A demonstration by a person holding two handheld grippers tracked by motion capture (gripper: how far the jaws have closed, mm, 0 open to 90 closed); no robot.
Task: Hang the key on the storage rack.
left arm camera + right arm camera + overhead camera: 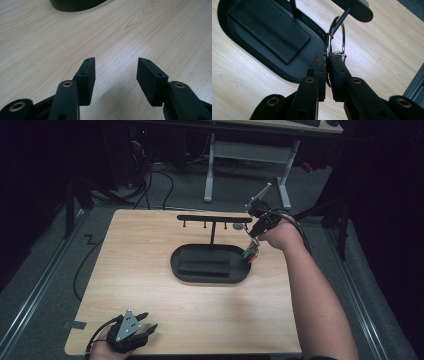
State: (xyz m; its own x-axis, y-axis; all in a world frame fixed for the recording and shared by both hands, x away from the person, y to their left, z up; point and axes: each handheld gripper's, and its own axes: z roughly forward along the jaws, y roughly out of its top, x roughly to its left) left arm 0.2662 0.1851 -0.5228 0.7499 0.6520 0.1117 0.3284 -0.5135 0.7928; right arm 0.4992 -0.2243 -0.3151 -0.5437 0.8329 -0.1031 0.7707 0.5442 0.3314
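light wooden table (150, 285) carries one black oval stand (210, 262) with four pegs. your right gripper (327, 66) pinches one silver metal key ring (335, 35) at the rightmost peg; left gripper (115, 75) rests open.

Left gripper (116, 75) low over table (150, 32), jaws rising from bottom of frame, standing well apart, nothing between them. Left jaw pad tilted inward, two small holes on its top edge. Right jaw pad broader, ribbed inner face turned toward gap. Brass-coloured rivets on black arms at lower left and lower right. Pale wood grain across frame, soft shadow under jaws at bottom centre. Dark curved edge of black tray (75, 5) at upper left of frame, well apart from jaws.
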